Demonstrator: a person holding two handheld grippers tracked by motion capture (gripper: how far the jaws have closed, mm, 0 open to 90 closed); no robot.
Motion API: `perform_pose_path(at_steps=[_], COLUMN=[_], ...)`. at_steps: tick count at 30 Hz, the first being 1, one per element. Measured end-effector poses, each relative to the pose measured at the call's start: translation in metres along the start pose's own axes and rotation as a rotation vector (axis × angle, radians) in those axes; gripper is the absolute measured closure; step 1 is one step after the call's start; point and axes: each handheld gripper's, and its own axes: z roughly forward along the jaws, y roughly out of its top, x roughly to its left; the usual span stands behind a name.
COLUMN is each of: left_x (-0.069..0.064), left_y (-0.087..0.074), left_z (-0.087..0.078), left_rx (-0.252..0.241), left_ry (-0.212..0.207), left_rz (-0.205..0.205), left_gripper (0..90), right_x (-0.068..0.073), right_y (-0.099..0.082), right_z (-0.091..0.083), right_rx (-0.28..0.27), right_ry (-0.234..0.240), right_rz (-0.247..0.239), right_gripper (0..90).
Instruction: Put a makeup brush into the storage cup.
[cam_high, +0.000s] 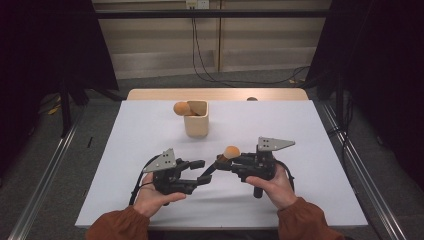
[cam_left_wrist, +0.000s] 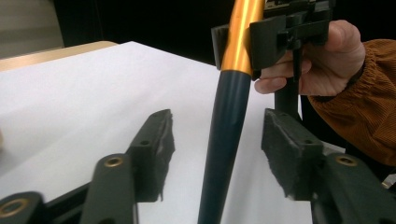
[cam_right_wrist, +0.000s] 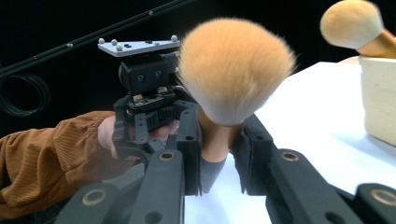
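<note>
Handover step near the desk's front edge: right gripper (cam_high: 220, 161) clamped on fluffy orange makeup brush (cam_high: 231, 152); left gripper (cam_high: 202, 171) jaws apart around its dark handle. Next, probably: carry to beige cup (cam_high: 196, 125).

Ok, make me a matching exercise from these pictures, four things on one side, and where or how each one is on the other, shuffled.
Things:
1. left claw
2. right claw
3. brush in the cup
4. wooden cup

States:
A. stands upright on the white table
B. leans over a rim, bristles out
C. shut on the makeup brush
D. open, pads off the dark handle

Pairs: 1-D, 2-C, 3-B, 4-A
</note>
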Motion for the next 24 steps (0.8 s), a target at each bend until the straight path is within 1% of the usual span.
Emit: perform_pose_path(at_steps=[2,5,7,9,10,12,13,15,17,19,21,24], left_x=[0.001,0.002,0.003,0.005,0.007,0.009,0.011,0.012,0.012,0.011,0.011,0.011], left_y=[0.001,0.002,0.003,0.004,0.004,0.005,0.005,0.005,0.006,0.006,0.006,0.006], left_z=[-0.002,-0.006,-0.010,-0.013,-0.015,-0.017,-0.018,-0.020,-0.021,-0.021,-0.021,-0.022], left_rx=[0.012,0.010,-0.002,-0.006,-0.002,0.000,0.004,0.005,0.004,0.005,0.006,0.007], left_ry=[0.000,0.020,0.032,0.056,0.066,0.086,0.090,0.095,0.093,0.092,0.081,0.079], left_rz=[-0.007,-0.018,-0.016,-0.027,-0.031,-0.060,-0.070,-0.069,-0.072,-0.046,-0.042,-0.034], left_gripper=[33.6,21.9,19.1,12.9,11.6,7.1,5.6,5.0,3.9,3.1,2.9,2.7], right_x=[-0.001,-0.002,-0.004,-0.005,-0.006,-0.006,-0.007,-0.007,-0.007,-0.007,-0.006,-0.006], right_y=[0.001,0.004,0.005,0.006,0.007,0.008,0.008,0.009,0.010,0.011,0.012,0.014], right_z=[-0.002,-0.006,-0.010,-0.013,-0.015,-0.018,-0.019,-0.021,-0.022,-0.023,-0.024,-0.025], right_rx=[-0.004,-0.007,-0.005,-0.010,-0.008,-0.009,-0.010,0.000,0.011,0.030,0.040,0.047], right_ry=[-0.004,-0.014,-0.020,-0.027,-0.031,-0.045,-0.049,-0.055,-0.051,-0.051,-0.050,-0.050], right_rz=[-0.005,-0.004,-0.002,0.000,0.001,0.003,0.001,0.002,0.001,-0.007,-0.010,-0.012], right_gripper=[73.7,73.8,73.7,73.7,73.8,73.7,73.7,73.7,73.7,73.7,73.7,73.8])
